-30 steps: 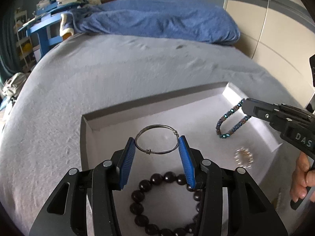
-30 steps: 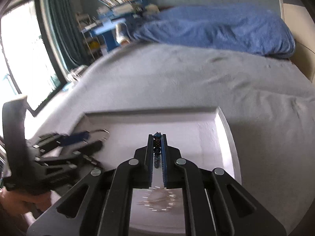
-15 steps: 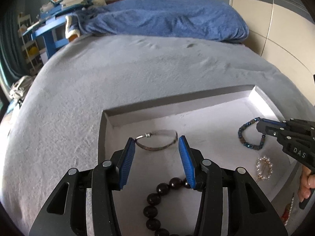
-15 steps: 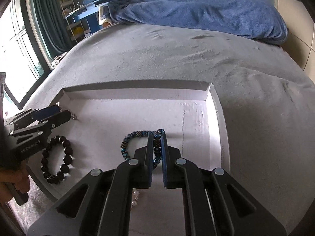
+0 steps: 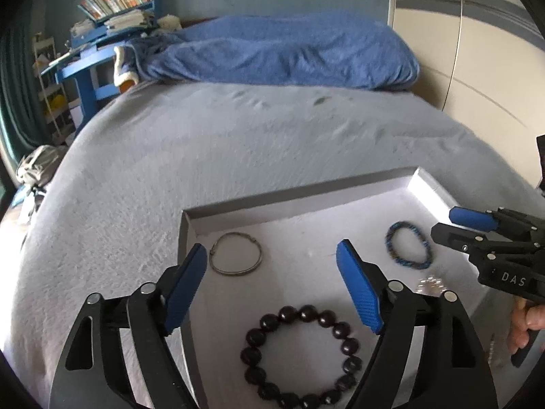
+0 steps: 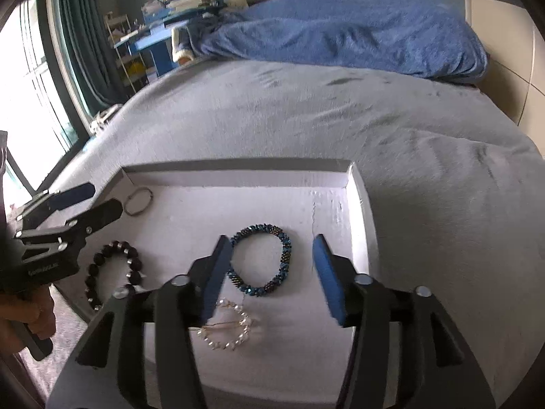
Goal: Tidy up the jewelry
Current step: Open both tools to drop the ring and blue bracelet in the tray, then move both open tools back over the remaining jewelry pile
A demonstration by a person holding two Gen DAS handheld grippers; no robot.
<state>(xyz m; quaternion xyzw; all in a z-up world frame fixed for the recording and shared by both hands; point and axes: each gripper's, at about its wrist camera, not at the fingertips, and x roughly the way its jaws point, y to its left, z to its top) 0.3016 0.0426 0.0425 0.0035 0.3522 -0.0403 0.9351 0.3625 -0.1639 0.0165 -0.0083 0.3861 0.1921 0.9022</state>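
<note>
A white tray (image 5: pixel 306 201) (image 6: pixel 238 173) lies on a grey bed. In it lie a silver bangle (image 5: pixel 235 258) (image 6: pixel 137 201), a black bead bracelet (image 5: pixel 301 351) (image 6: pixel 112 274), a blue beaded bracelet (image 5: pixel 408 249) (image 6: pixel 264 260) and a pearl bracelet (image 5: pixel 430 284) (image 6: pixel 226 327). My left gripper (image 5: pixel 272 283) is open and empty above the tray's left part, the bangle just beyond its left finger. My right gripper (image 6: pixel 272 272) is open and empty, the blue bracelet lying flat between its fingers. Each gripper shows in the other's view: the right (image 5: pixel 456 225), the left (image 6: pixel 88 201).
A blue blanket (image 5: pixel 282 54) (image 6: pixel 340 30) is bunched at the far end of the bed. A blue desk with books (image 5: pixel 102 44) and a shelf stand at the far left. A window with dark curtains (image 6: pixel 78 51) is on the left. A cream wall (image 5: pixel 477 68) is to the right.
Both grippers have opened wide. The right one let go of the blue bracelet, which now lies flat in the tray. The left one released the bangle and pulled back; the bangle lies flat.
</note>
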